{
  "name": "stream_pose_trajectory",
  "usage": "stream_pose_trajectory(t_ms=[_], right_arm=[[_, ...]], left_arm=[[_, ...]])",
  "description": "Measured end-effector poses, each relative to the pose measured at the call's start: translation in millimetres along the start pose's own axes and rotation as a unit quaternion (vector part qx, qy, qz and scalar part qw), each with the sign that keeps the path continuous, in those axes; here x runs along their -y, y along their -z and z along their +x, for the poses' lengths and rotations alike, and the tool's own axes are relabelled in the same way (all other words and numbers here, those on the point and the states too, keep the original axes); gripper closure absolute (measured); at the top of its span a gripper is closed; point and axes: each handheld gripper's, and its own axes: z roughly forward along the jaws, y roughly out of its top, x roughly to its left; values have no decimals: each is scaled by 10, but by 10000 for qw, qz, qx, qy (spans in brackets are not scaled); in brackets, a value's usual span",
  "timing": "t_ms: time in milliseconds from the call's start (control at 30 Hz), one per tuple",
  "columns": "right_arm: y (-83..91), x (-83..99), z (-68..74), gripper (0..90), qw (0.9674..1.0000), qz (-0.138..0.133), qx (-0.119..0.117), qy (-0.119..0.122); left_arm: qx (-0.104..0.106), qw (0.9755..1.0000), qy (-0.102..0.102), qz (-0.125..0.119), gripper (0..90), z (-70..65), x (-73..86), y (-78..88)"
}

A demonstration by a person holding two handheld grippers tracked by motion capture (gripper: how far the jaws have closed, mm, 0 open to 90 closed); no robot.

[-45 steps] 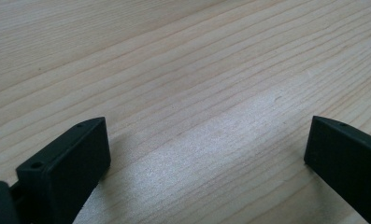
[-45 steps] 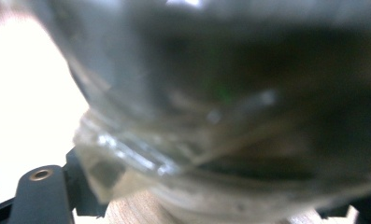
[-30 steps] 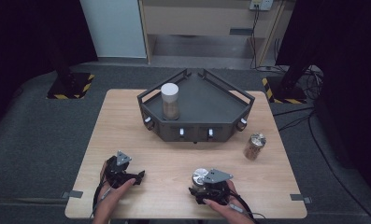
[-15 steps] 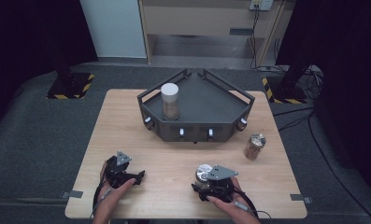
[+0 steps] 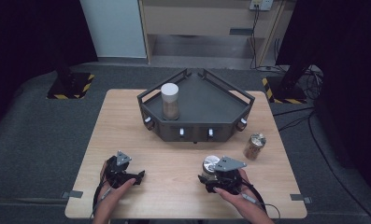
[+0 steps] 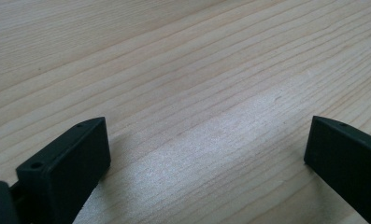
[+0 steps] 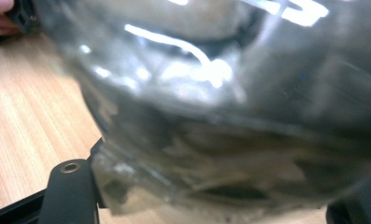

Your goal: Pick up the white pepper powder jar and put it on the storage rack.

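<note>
Two cans share this table with me: one shiny can [image 5: 211, 164] clamped in my right gripper [image 5: 210, 176], and a second can [image 5: 254, 146] standing by itself on the table [image 5: 127, 121] near the right edge, just in front of the dark tray [image 5: 211, 105]. I can read no brand or writing on either; in my right gripper view the held can [image 7: 230, 107] is a blurred silver-grey wall with bright glints and darker smudges, pressed between my black jaws. From above its round silver top faces up, near the table's front edge and right of the middle. My left gripper [image 5: 135, 176] rests low over bare wood, jaws spread wide with nothing between them. A white-lidded jar [image 5: 169, 100] stands in the tray.
</note>
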Motion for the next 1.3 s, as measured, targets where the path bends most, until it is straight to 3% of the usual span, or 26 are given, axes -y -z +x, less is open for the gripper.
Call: stream_pose_trajectory(t_ms=[567,1300], right_arm=[[156,-362,-250,308,9997,-106,198,-70],[148,-637,-407,308,9997,-115,236,-4]], left_arm=[[0,10000,0,-1,0,0,0,0],[0,10000,-1,0,0,0,0,0]])
